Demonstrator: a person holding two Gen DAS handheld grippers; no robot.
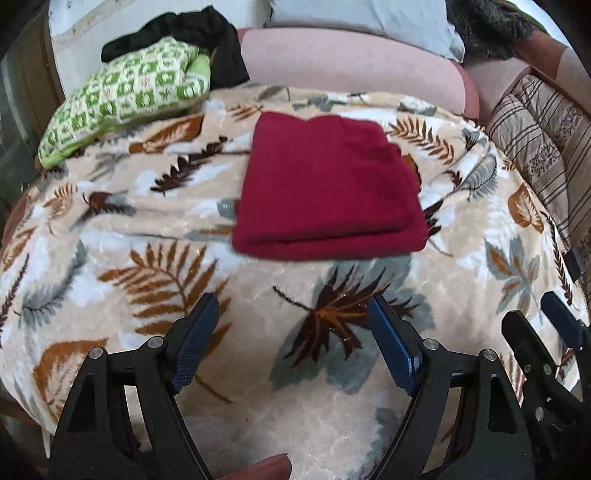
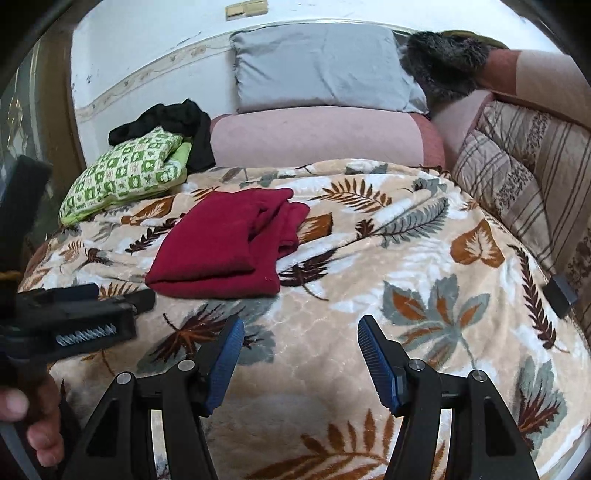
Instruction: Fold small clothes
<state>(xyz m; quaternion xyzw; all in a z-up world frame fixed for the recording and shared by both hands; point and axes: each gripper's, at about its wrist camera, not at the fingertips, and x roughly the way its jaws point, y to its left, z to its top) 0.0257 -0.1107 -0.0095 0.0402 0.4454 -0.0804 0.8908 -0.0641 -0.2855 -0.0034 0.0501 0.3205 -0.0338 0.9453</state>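
Left wrist view: a leaf-patterned blanket (image 1: 110, 229) is spread as folding surface; on it the folded red garment (image 1: 328, 184) is laid. Nearer than the garment, the left gripper (image 1: 293, 317) and right gripper (image 2: 301, 338) are held open, empty.

Blanket (image 1: 295, 406): spread over the bed, carrying all loose items.
Folded garment (image 1: 325, 188): on the blanket, mid-scene, fold edge nearest, apart from everything else.
Patterned pillow (image 1: 122, 92): far left, on the blanket's far-left edge.
Dark clothes (image 1: 207, 33): heaped behind and partly upon the patterned pillow.
Bolster (image 1: 351, 70): behind the blanket, along its far edge, right of the dark clothes.
Plain pillow (image 2: 317, 66): behind the bolster, leaning against the wall (image 2: 147, 48).
Furry item (image 2: 443, 62): far right, beside the plain pillow.
Striped cushions (image 2: 524, 177): along the right side of the blanket.
Left gripper (image 1: 291, 332) and right gripper (image 2: 301, 350): nearest, over bare blanket, short of the garment; left one stands left of the right one.
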